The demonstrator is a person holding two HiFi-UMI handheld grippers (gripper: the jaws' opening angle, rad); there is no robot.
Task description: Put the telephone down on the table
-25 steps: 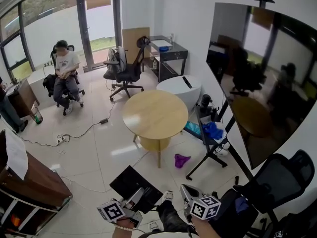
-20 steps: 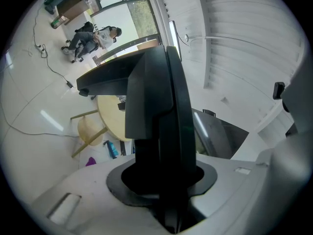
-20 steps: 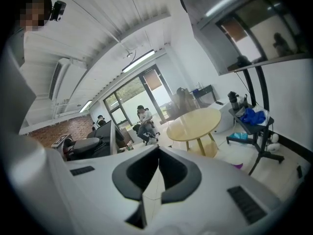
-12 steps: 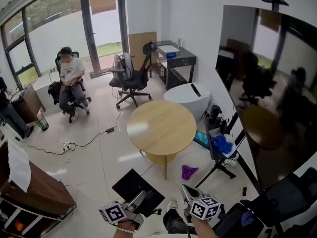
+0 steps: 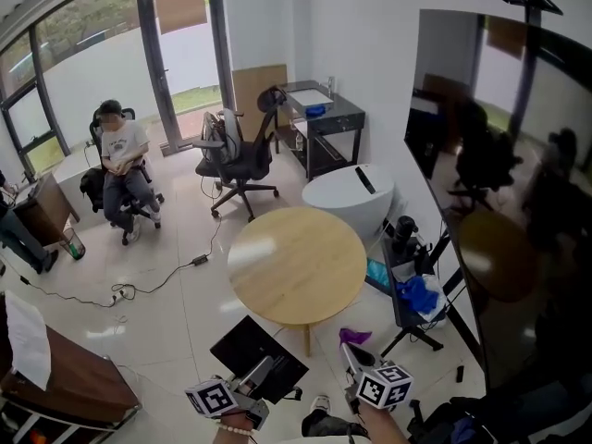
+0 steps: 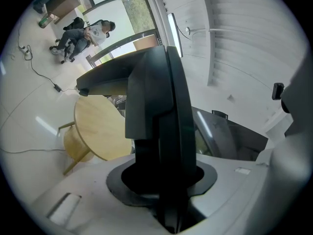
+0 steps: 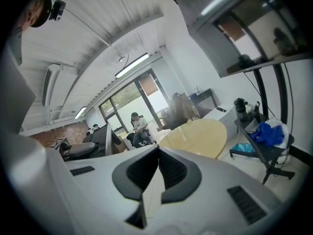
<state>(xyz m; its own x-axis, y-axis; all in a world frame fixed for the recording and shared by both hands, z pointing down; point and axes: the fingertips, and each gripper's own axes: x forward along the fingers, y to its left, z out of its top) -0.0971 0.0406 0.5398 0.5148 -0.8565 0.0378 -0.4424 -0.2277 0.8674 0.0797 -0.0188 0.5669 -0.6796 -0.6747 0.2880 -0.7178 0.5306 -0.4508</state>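
The telephone [image 5: 256, 353] is a flat black device that sticks up and forward out of my left gripper [image 5: 262, 375] at the bottom of the head view. In the left gripper view its dark body [image 6: 159, 121] fills the middle, clamped between the white jaws of the left gripper [image 6: 165, 177]. My right gripper [image 5: 351, 352] is beside it to the right, and its black pads [image 7: 168, 170] meet at the tips of the right gripper [image 7: 157, 151] with nothing between them. The round wooden table [image 5: 296, 262] stands just ahead of both grippers, its top bare.
A big dark screen on a stand [image 5: 499, 155] lines the right side, with a low cart holding blue cloth [image 5: 418, 294] below it. A white round unit [image 5: 350, 192], office chairs [image 5: 242, 160] and a seated person [image 5: 118, 155] lie beyond. A cable [image 5: 157, 280] runs across the floor; a brown desk [image 5: 55, 377] is at left.
The table has come nearer to both grippers as they travel forward together across the room. The telephone stays gripped in the left gripper; the right stays shut.
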